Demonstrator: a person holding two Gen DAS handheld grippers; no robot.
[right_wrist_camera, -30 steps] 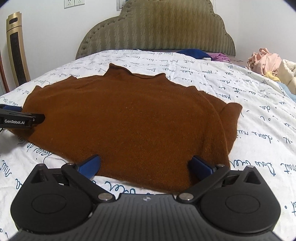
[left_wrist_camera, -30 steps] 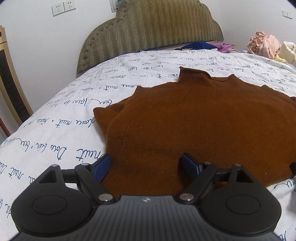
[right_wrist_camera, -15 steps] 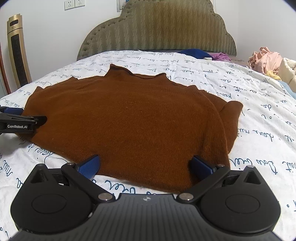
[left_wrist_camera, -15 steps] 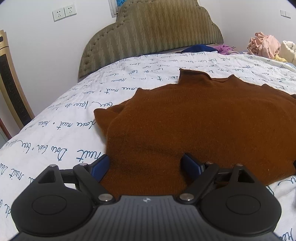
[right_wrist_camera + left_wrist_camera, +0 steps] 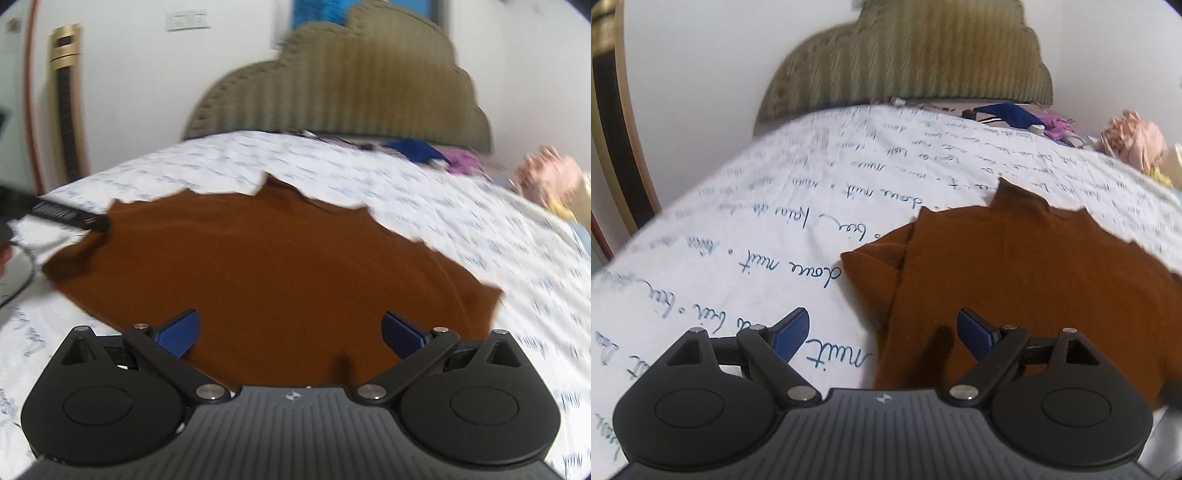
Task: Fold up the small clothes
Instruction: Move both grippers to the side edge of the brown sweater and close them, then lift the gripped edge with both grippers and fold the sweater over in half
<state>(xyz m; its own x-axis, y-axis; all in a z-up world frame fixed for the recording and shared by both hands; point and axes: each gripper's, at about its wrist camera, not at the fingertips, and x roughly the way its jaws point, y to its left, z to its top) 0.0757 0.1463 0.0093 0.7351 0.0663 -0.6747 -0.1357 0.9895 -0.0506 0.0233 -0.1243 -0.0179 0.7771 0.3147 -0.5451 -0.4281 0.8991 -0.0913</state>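
Landmark is the brown sweater (image 5: 273, 266): it lies flat on the bed's script-printed sheet (image 5: 746, 229), collar toward the padded headboard (image 5: 340, 88), sleeves folded in at both sides. Left of it, beyond the bed edge, a tall gold-and-black unit (image 5: 68, 99) stands against the wall. My left gripper (image 5: 882, 334) hangs over the sweater's near-left hem, jaws wide, nothing clamped; the left pad (image 5: 792, 332) is above bare sheet, the right pad above knit. In the right wrist view that same gripper shows as a black finger poking in over the sweater's left edge. My right gripper (image 5: 290, 332) sits above the near hem, right of centre, jaws also wide and empty, both pads (image 5: 177, 332) over brown cloth, not pressing it. Behind the sweater to the right, near the headboard, there's a blue garment (image 5: 1008, 112) with a purple one (image 5: 1054, 123) beside it, and further right a pink heap of clothes (image 5: 1134, 142). Both views are motion-blurred.
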